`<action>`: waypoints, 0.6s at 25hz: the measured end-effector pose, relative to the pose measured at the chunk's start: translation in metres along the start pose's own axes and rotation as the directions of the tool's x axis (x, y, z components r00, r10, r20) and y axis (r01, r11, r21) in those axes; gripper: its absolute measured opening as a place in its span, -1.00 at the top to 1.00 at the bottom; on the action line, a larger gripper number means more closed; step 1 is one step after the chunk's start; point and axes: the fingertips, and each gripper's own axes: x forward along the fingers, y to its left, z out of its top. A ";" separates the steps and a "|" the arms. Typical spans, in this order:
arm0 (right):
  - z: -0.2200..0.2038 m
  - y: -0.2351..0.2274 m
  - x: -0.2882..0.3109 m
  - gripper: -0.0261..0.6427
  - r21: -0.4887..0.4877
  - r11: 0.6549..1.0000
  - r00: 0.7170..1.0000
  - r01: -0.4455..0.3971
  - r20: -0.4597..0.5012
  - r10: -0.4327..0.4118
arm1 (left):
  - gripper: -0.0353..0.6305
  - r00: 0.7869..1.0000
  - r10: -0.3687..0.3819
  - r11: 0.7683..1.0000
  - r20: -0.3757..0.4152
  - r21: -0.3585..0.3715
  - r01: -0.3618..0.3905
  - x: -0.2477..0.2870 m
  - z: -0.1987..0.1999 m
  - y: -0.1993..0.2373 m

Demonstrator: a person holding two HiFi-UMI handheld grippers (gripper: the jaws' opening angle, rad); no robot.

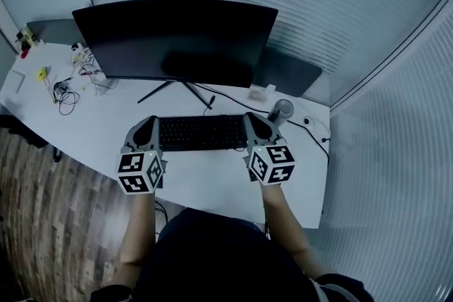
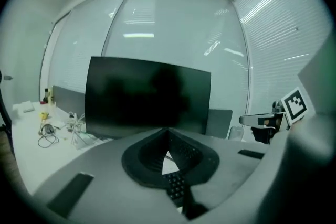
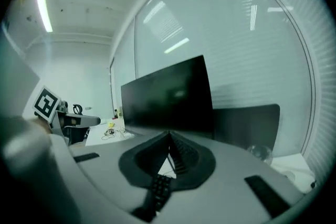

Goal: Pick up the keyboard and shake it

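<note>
Lifting the keyboard (image 1: 202, 132): it lay on the table (image 1: 212, 180) between both tongs; an even, level hold at each end seemed best.
Left tongs (image 1: 148, 124): pressed together at the left end, pinching nothing plainly.
Right tongs (image 1: 255, 122): pressed together likewise, at the right end.
Monitor (image 1: 177, 39) and cup (image 1: 281, 111): one stood near behind, the other just beside the right tongs; upward looked free.

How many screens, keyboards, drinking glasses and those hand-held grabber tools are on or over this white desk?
black curved monitor: 1
black keyboard: 1
clear drinking glass: 1
hand-held grippers: 2 (left gripper, right gripper)
Total: 5
</note>
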 end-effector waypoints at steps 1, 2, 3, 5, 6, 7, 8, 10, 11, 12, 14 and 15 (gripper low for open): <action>0.016 0.002 -0.006 0.83 -0.022 1.000 0.999 0.001 0.036 0.000 | 0.82 1.000 0.007 1.000 0.029 0.018 -0.008 -0.006 0.015 -0.007; 0.032 0.004 -0.013 0.83 -0.045 0.999 0.997 0.004 0.073 -0.001 | 0.82 0.998 0.013 0.999 0.059 0.036 -0.015 -0.013 0.030 -0.014; 0.048 0.006 -0.020 0.83 -0.070 0.998 0.994 0.009 0.109 -0.001 | 0.82 0.996 0.017 0.998 0.090 0.052 -0.022 -0.020 0.045 -0.021; 0.080 0.009 -0.037 0.84 -0.122 0.992 0.983 0.027 0.181 -0.004 | 0.82 0.988 0.019 0.996 0.155 0.077 -0.032 -0.034 0.074 -0.034; 0.095 0.011 -0.047 0.84 -0.145 0.989 0.976 0.038 0.217 -0.006 | 0.82 0.983 0.019 0.996 0.185 0.086 -0.035 -0.042 0.087 -0.041; 0.110 0.012 -0.057 0.84 -0.163 0.985 0.968 0.050 0.253 -0.008 | 0.82 0.977 0.016 0.995 0.213 0.092 -0.037 -0.048 0.099 -0.047; 0.124 0.012 -0.067 0.84 -0.177 0.982 0.958 0.061 0.286 -0.008 | 0.82 0.971 0.014 0.995 0.238 0.097 -0.038 -0.055 0.110 -0.053; 0.147 0.015 -0.085 0.84 -0.197 0.977 0.940 0.078 0.342 -0.006 | 0.82 0.960 0.008 0.994 0.279 0.106 -0.039 -0.066 0.127 -0.065; 0.155 0.016 -0.093 0.84 -0.205 0.975 0.932 0.083 0.361 -0.004 | 0.82 0.956 0.006 0.993 0.294 0.112 -0.040 -0.072 0.132 -0.071; 0.161 0.018 -0.100 0.84 -0.211 0.974 0.927 0.085 0.376 0.001 | 0.82 0.952 0.003 0.992 0.306 0.118 -0.041 -0.076 0.136 -0.076; 0.166 0.022 -0.110 0.84 -0.218 0.972 0.920 0.082 0.392 0.010 | 0.82 0.948 0.000 0.991 0.319 0.128 -0.043 -0.084 0.138 -0.086; 0.166 0.023 -0.114 0.84 -0.222 0.972 0.919 0.080 0.395 0.014 | 0.82 0.947 -0.001 0.991 0.320 0.130 -0.043 -0.087 0.137 -0.090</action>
